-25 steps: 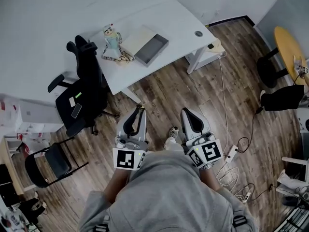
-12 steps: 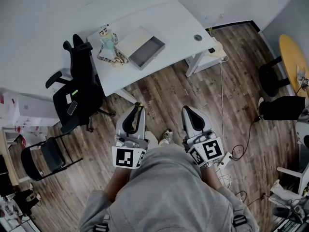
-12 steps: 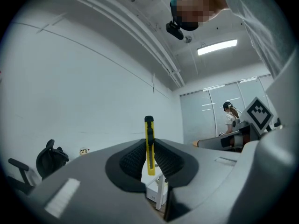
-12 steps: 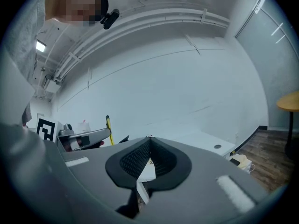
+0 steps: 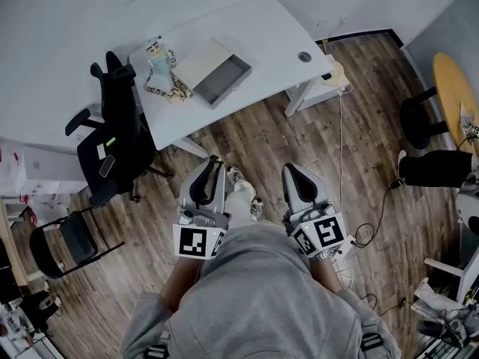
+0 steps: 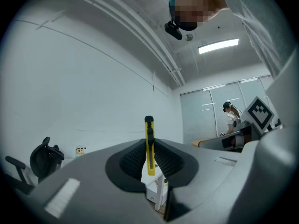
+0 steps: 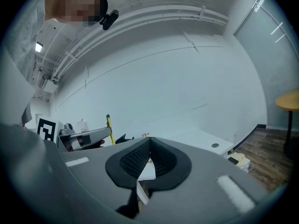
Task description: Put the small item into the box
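Observation:
A yellow utility knife [image 6: 149, 146] stands upright between the pads of my left gripper [image 6: 149, 143], which is shut on it. In the head view the left gripper [image 5: 215, 163] and the right gripper [image 5: 289, 172] are held side by side in front of the person's body, over the wooden floor. The right gripper [image 7: 149, 141] has its tips together with nothing between them. Ahead, an open grey box [image 5: 221, 81] lies on the white table [image 5: 277, 32], well short of both grippers. The right gripper view also shows the knife [image 7: 109, 125] sticking up from the left gripper.
A small toy figure [image 5: 156, 51] and a white lid [image 5: 196, 60] lie left of the box. A black office chair [image 5: 112, 137] stands at the table's left, a folding chair [image 5: 71, 245] lower left. Cables [image 5: 367, 226] trail on the floor at right, by a round yellow table [image 5: 455, 88].
Both grippers keep their pose while the view drifts; table and chair slide slightly left. The person's shoe has come forward between the two grippers.

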Motion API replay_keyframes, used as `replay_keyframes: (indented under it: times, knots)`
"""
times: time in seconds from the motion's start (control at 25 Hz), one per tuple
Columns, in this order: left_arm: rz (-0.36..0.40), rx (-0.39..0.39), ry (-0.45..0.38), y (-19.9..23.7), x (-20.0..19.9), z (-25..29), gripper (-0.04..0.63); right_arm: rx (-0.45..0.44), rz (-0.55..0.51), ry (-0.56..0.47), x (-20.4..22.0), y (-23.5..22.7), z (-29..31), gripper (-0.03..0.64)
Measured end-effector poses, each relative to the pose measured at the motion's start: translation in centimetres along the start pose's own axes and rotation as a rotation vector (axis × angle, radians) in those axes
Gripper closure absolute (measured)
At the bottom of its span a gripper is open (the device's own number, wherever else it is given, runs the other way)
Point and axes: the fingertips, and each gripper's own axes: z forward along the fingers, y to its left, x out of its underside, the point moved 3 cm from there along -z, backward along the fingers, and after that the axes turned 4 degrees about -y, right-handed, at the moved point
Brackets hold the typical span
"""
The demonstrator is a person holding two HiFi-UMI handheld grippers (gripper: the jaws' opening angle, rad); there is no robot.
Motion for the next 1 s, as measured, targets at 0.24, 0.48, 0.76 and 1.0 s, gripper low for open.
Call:
replay_keyframes:
  times: [0.24, 0.48, 0.76, 1.0]
  knots:
    - [-0.010, -0.008, 0.003, 1.4, 0.9, 2.2, 0.540, -0.013, -0.019, 0.010, -0.1, -0.6, 2.4, 0.601]
    - [-0.016, 0.002, 0.004, 2.7, 1.5, 5.4, 0.540, -0.014, -0.022, 0.036, -0.3, -1.9, 5.4, 0.601]
    - [-0.017, -0.009, 0.026, 5.2, 2.6, 9.7, 0.540, -0.038, -0.020, 0.056, -0.9, -3.7, 10.2, 0.601]
    - [-0.021, -0.022, 0.021, 8.1, 2.9, 13.8, 0.540, -0.043, -0.027, 0.084, -1.4, -5.8, 14.5, 0.601]
